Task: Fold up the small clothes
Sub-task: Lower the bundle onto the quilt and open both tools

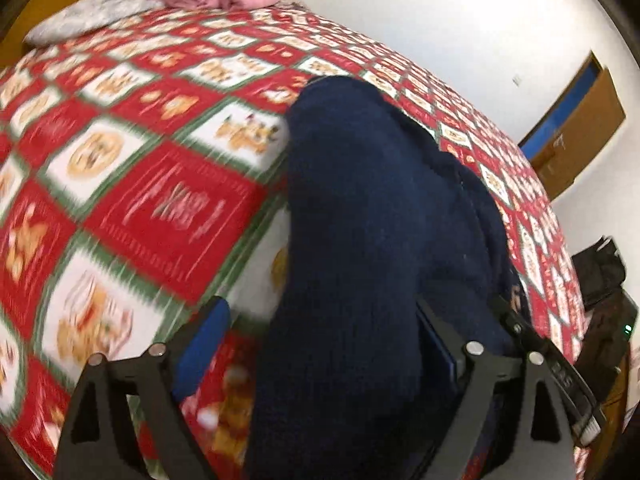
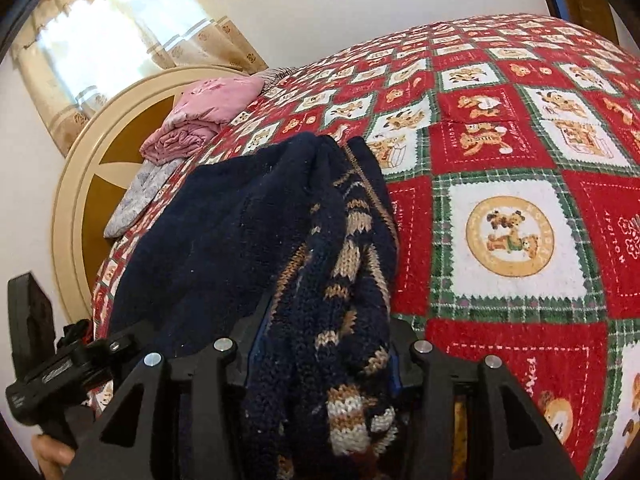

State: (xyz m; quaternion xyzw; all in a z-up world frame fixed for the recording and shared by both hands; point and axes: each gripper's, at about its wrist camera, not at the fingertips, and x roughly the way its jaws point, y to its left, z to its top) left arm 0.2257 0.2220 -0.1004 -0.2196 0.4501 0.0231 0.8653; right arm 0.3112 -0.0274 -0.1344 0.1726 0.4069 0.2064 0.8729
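Both grippers tilt down toward the bed, each seen from behind its own fingers. Left gripper point(image 1: 320, 344): jaws stand wide apart; the blue pad on the left finger is clear of the cloth with bedspread showing between pad and knit, while the right finger lies against the garment's edge, so no clamp there. The left view is motion-blurred, so finer contact cannot be told. Right gripper point(image 2: 322, 344): jaws part-way closed and clamped on a thick bunch of the navy knit sweater point(image 2: 256, 232), with the tan-and-cream striped pattern gathered between the pads. In the right view the left gripper's body shows at the lower left edge, with part of the person's hand point(image 2: 48, 454) beneath it. The sweater lies on the red, white and green teddy-bear bedspread point(image 2: 508, 236). Its long axis runs from the grippers away toward the headboard point(image 2: 76, 184); the far end is narrow and rests on the bedspread, the near end is bunched and lifted at the jaws. A folded pink garment point(image 2: 200, 116) and a grey patterned pillow point(image 2: 140, 196) sit near the headboard, well apart from the sweater. A curtained window point(image 2: 108, 28) is behind.
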